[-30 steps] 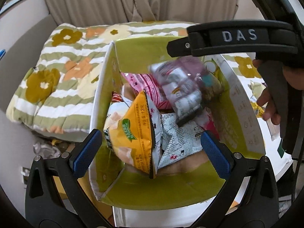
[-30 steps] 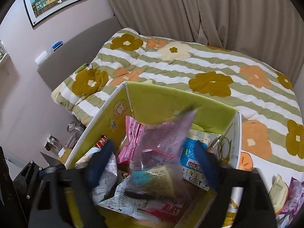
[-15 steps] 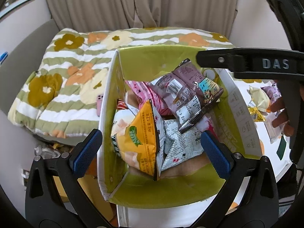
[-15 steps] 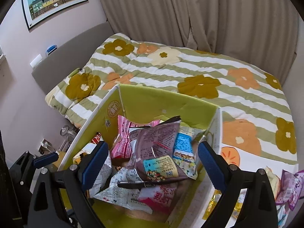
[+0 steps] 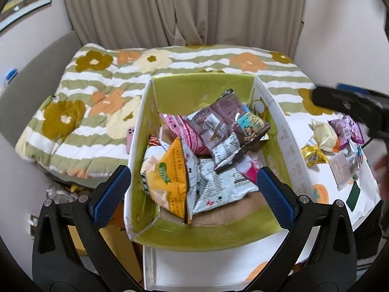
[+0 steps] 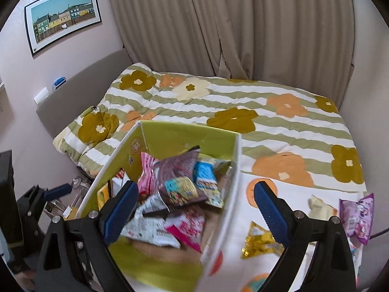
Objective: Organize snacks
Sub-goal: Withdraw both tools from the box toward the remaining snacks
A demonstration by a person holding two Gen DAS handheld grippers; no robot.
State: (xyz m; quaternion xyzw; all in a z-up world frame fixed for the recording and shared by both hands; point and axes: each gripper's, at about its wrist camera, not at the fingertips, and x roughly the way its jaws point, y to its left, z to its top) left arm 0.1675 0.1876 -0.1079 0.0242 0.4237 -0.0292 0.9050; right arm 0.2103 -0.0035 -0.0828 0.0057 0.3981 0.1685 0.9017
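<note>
Several packets already fill the green box (image 5: 214,237); a few snack packets (image 5: 323,136) wait on the table to its right. Both the left gripper (image 5: 193,186) and right gripper (image 6: 195,203) gape, empty.

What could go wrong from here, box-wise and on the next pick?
1. The purple packet lies tilted atop the pile in the green box; further drops may slide off it.
2. The loose gold packet sits beside the box wall; the open right gripper might clip the wall when reaching for it.
</note>
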